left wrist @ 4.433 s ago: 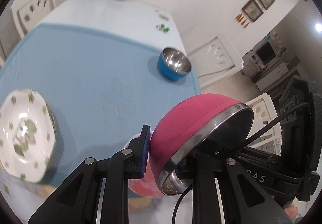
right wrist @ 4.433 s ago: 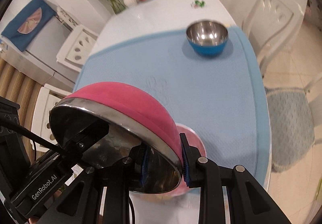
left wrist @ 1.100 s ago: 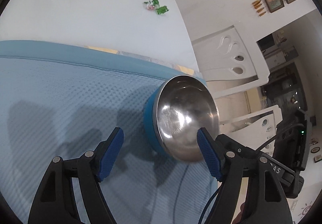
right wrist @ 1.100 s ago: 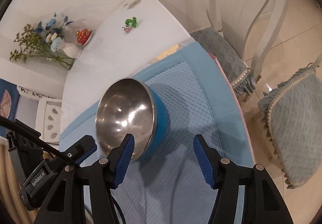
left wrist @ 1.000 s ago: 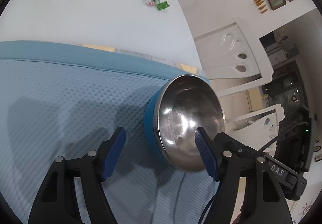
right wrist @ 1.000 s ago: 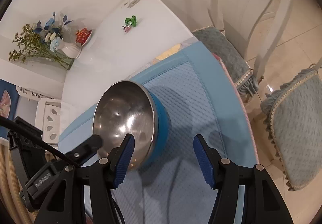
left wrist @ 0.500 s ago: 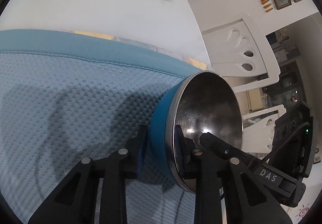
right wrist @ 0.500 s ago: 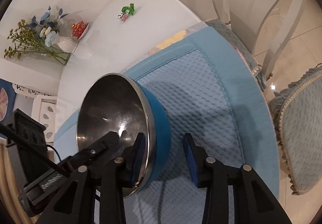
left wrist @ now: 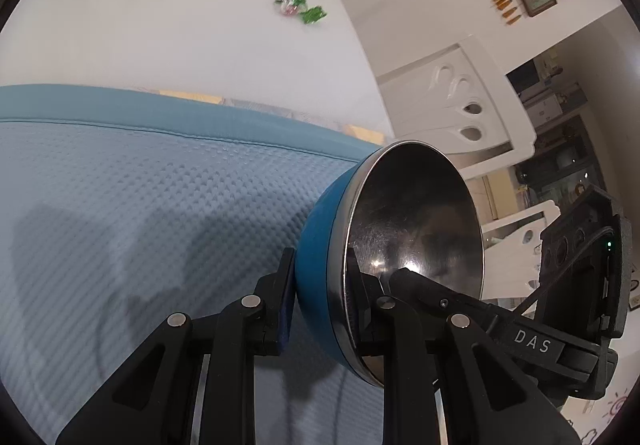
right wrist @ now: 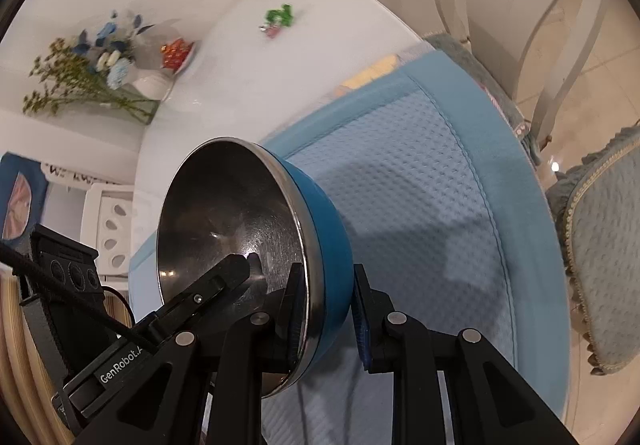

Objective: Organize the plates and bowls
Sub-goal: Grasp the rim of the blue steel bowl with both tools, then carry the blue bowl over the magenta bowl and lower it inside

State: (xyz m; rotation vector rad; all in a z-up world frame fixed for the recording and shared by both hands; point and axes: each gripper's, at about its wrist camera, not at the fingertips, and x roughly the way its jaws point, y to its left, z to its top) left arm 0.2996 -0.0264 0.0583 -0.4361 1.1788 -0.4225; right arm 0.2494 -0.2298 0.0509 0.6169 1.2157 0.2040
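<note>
Near the far right corner of the blue mat (left wrist: 120, 205), both tongs, the left gripper (left wrist: 320, 309) and right gripper (right wrist: 326, 309), pinch opposite rim sides of the tilted blue bowl (left wrist: 320, 221).

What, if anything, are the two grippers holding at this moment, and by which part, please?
Both hold the blue bowl by its rim: the left gripper and the right gripper each pinch it, one pad inside and one outside.
</note>
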